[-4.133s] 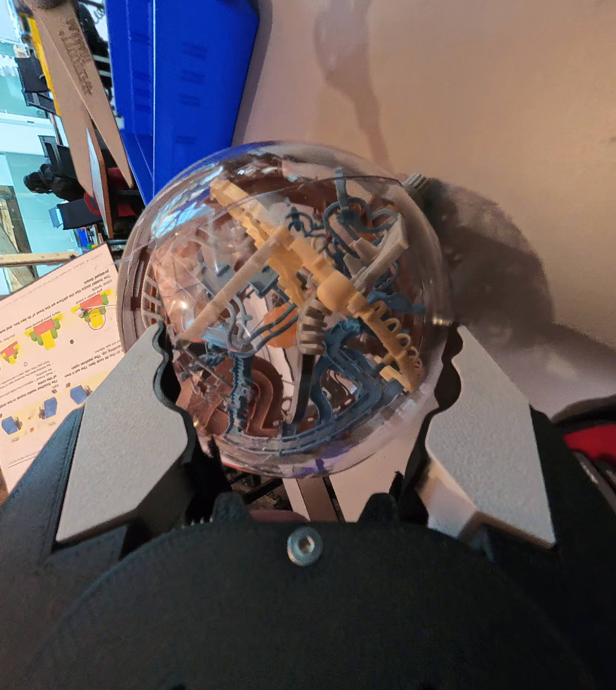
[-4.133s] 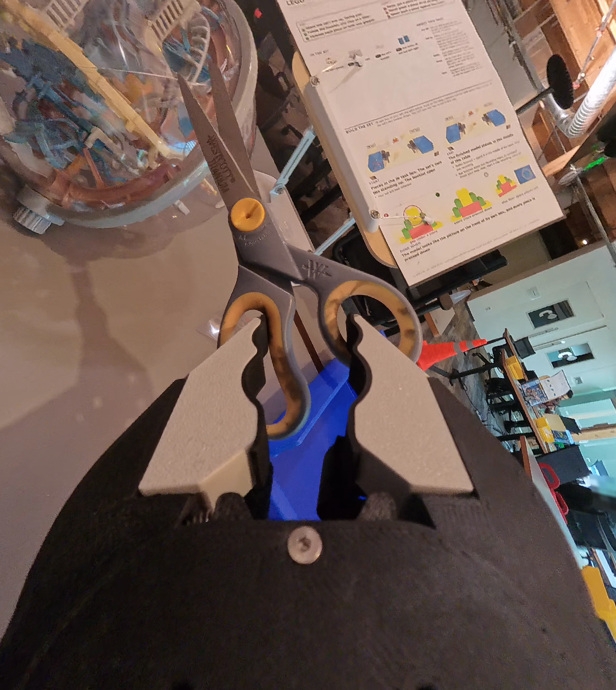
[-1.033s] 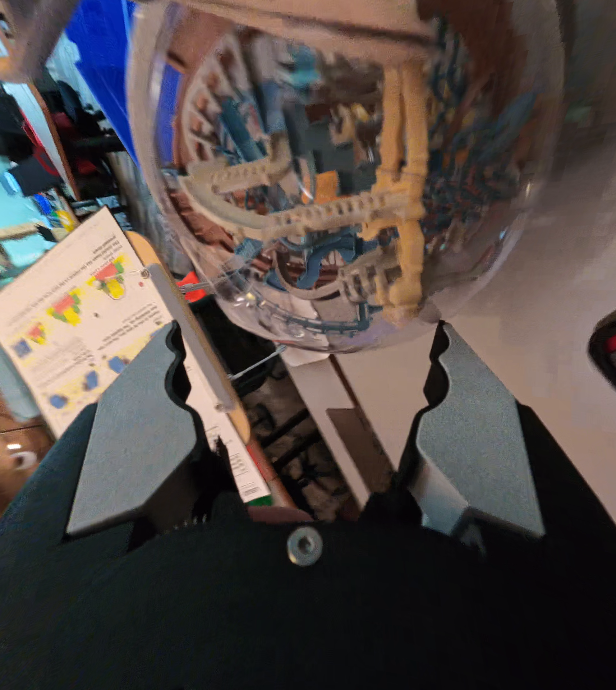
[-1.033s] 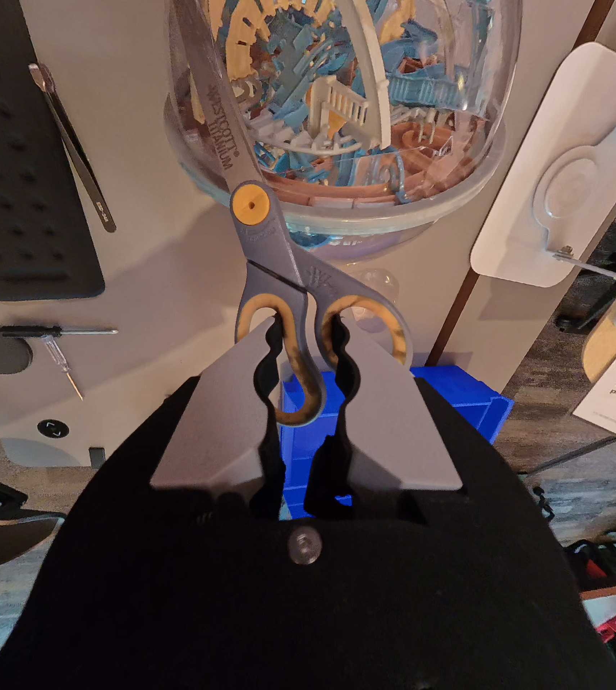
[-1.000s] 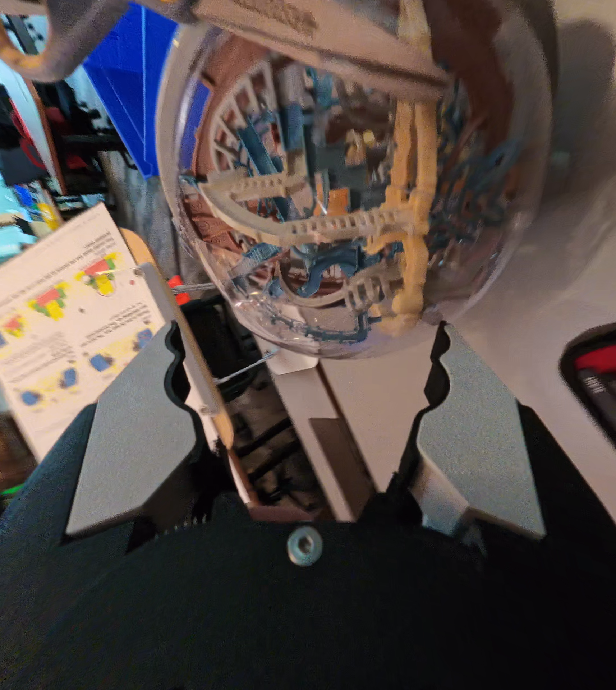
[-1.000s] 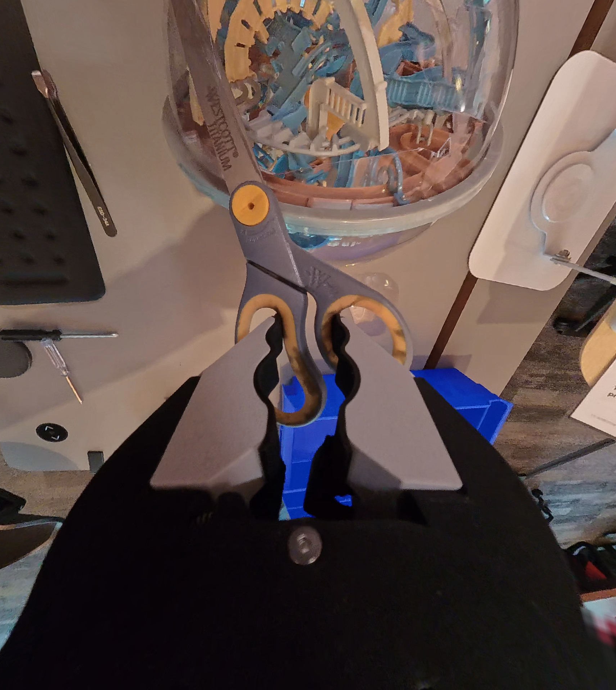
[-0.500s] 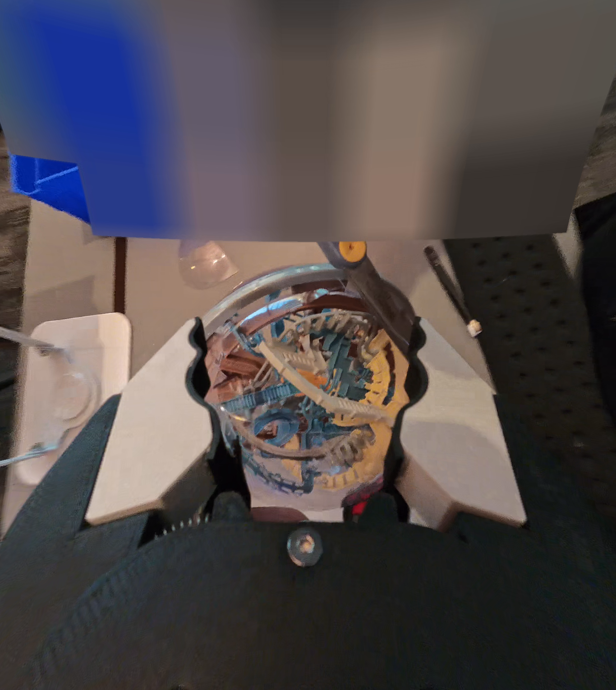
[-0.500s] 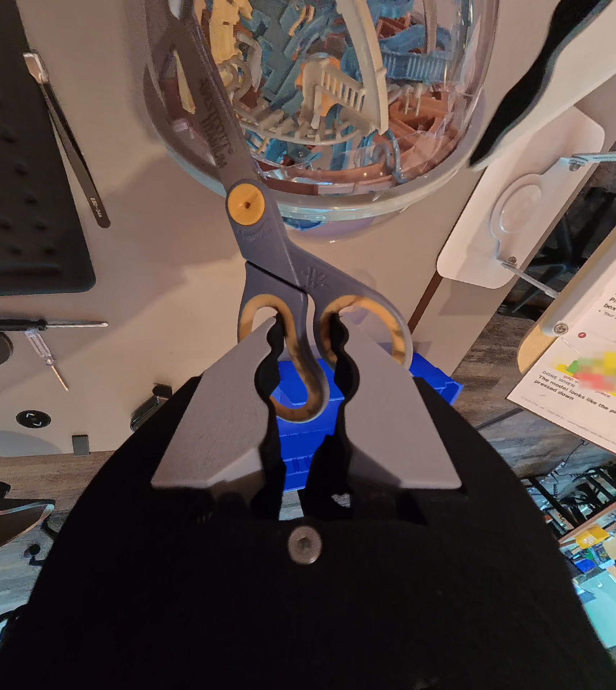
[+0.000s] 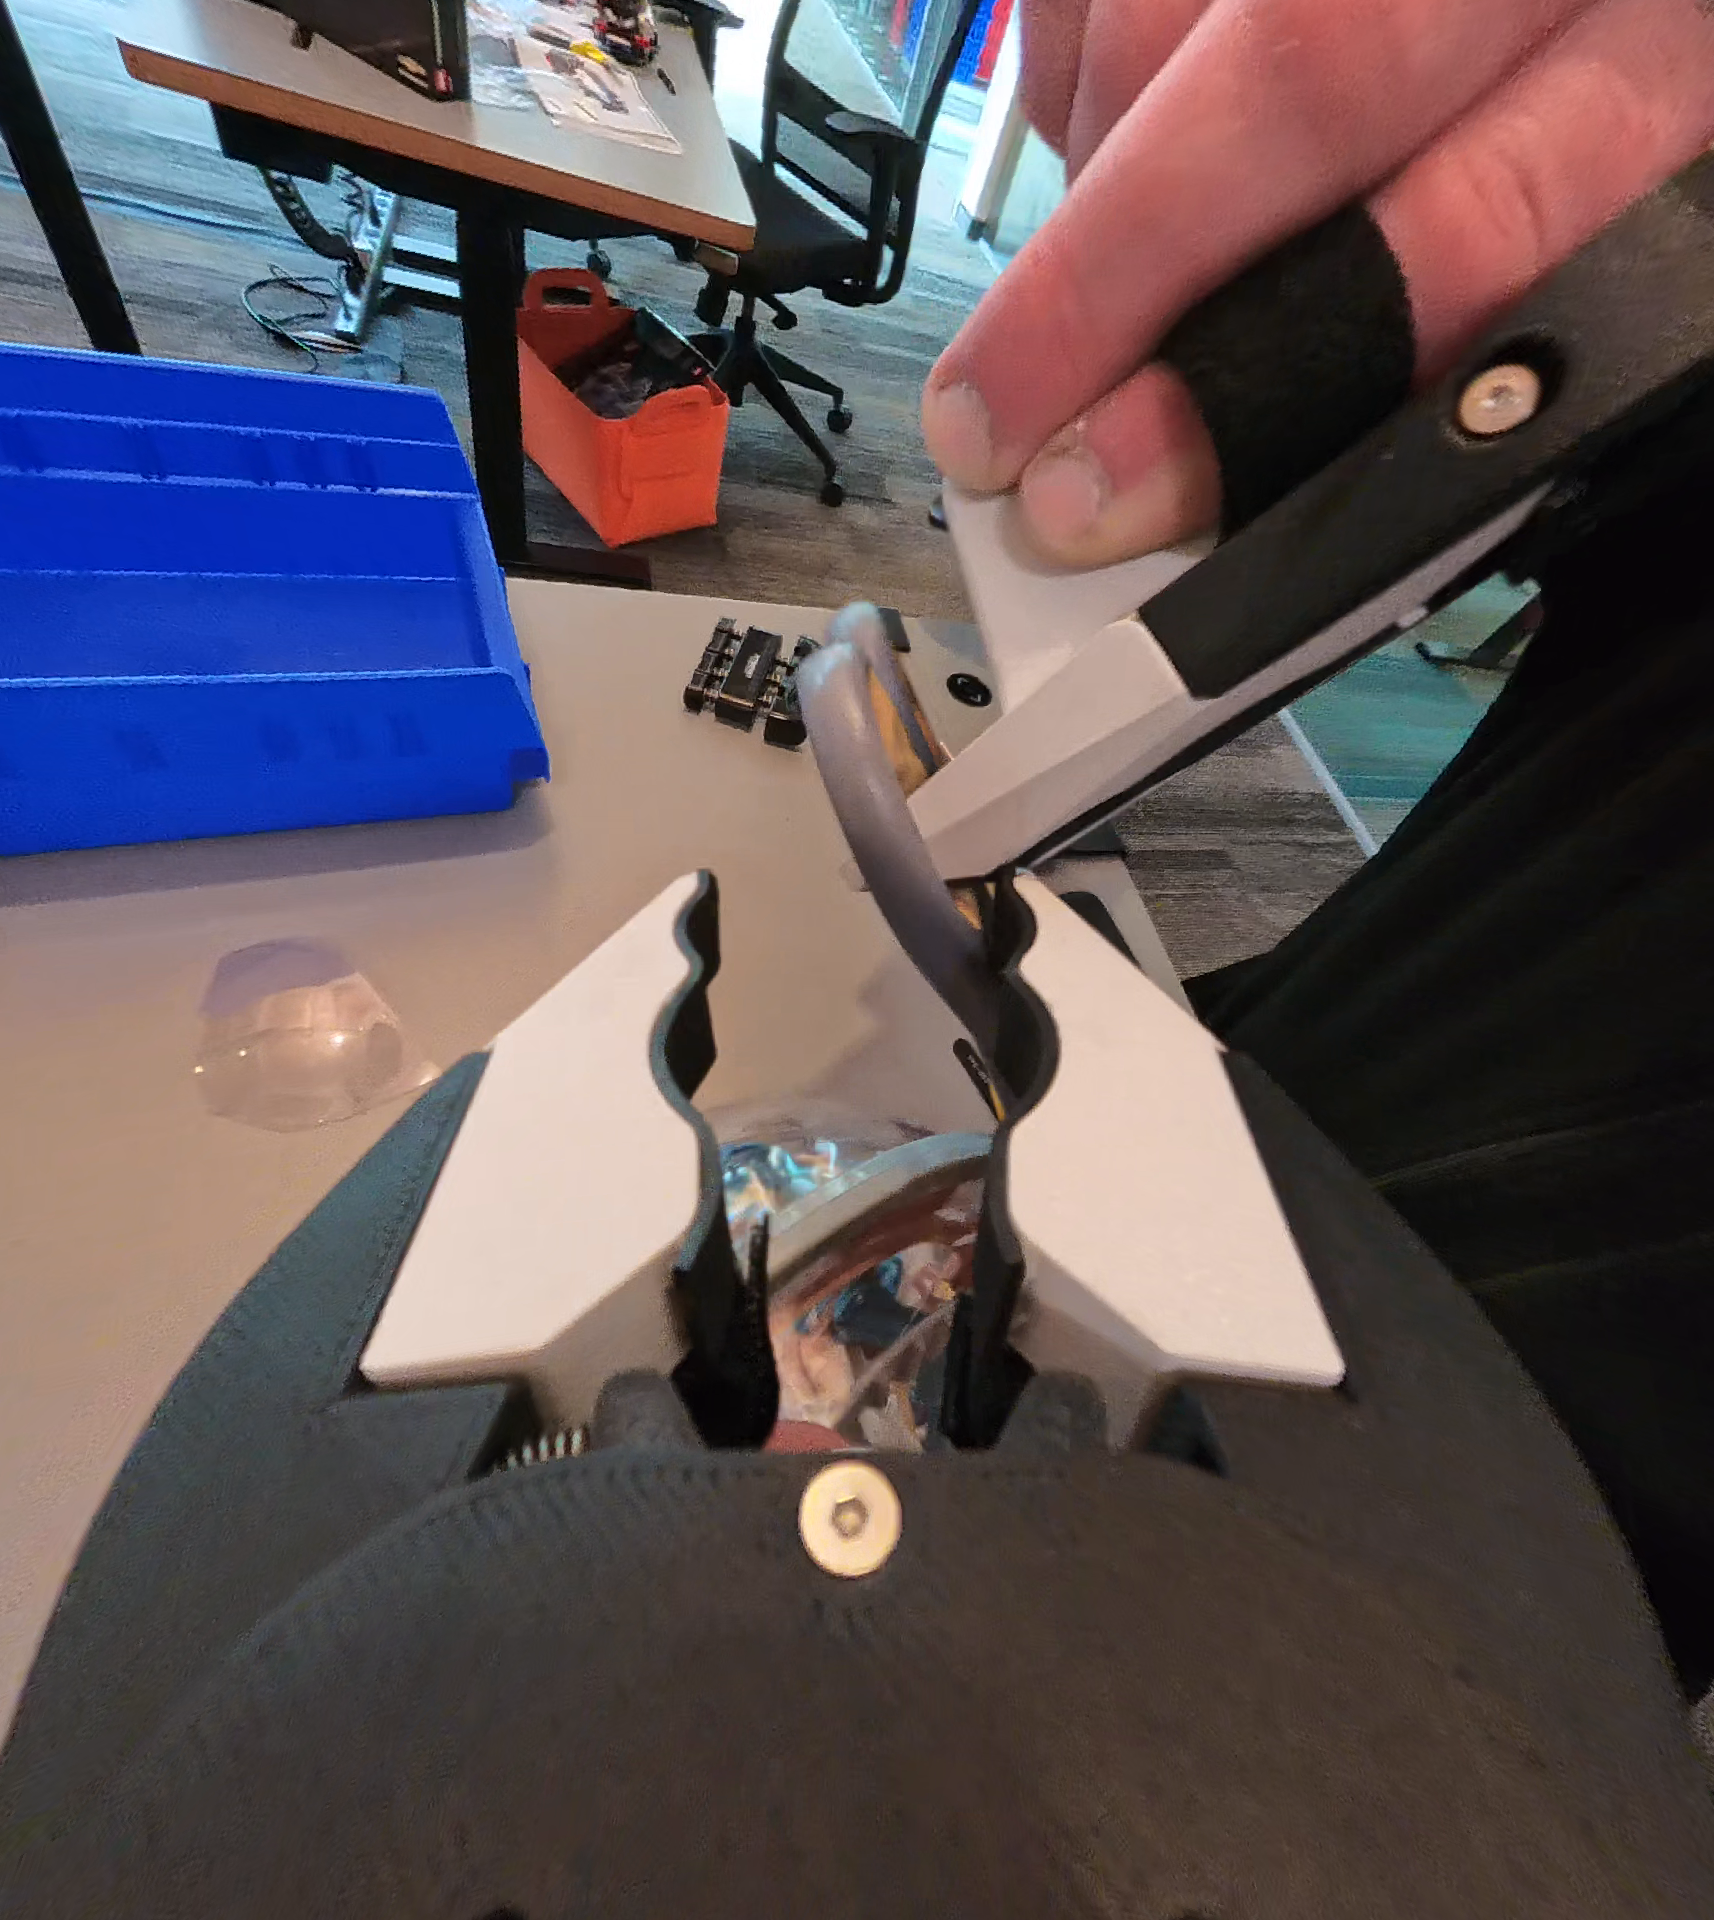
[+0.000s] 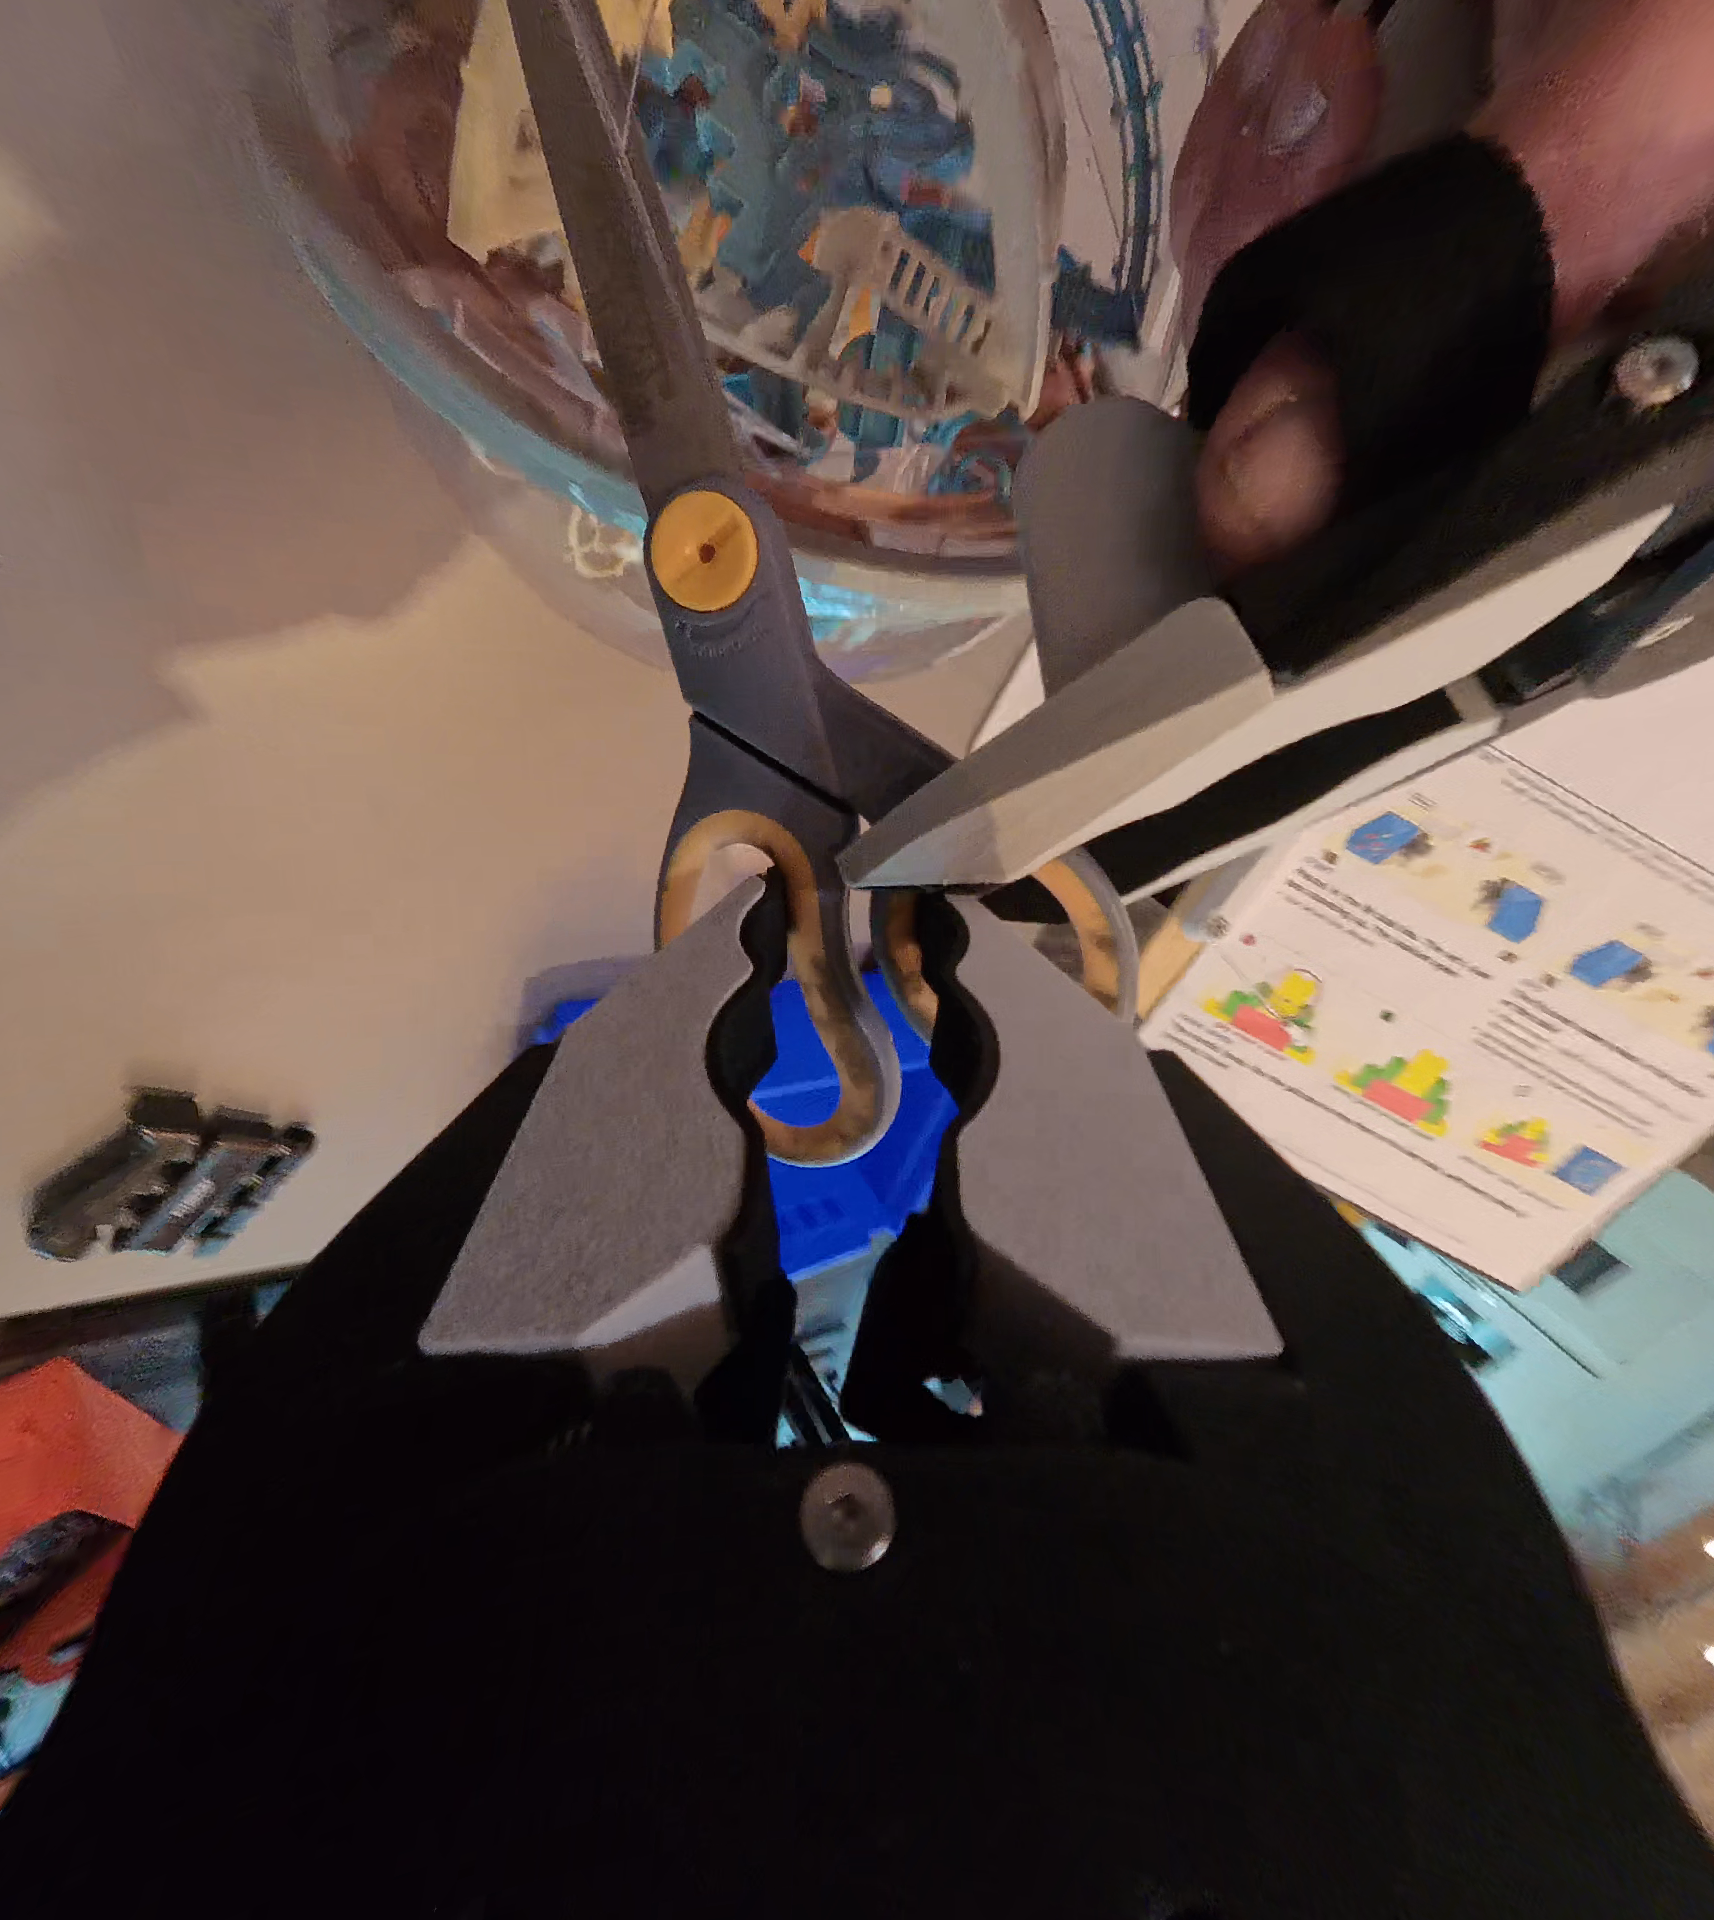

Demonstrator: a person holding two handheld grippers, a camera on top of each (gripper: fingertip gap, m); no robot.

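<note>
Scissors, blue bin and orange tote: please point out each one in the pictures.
scissors point(image 10: 703, 551), right wrist view, yellow pivot screw
blue bin point(image 9: 188, 613), left wrist view, ribbed side wall
orange tote point(image 9: 645, 457), left wrist view, front wall

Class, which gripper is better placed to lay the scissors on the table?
The right gripper: its jaws are shut on the scissors by a handle loop; the left gripper stands open beside the handles.

Bin point(image 9: 188, 613) left of scissors point(image 9: 884, 790)

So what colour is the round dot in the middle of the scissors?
Yellow-orange, set in the grey scissors; the dot shows best in the right wrist view.
</note>
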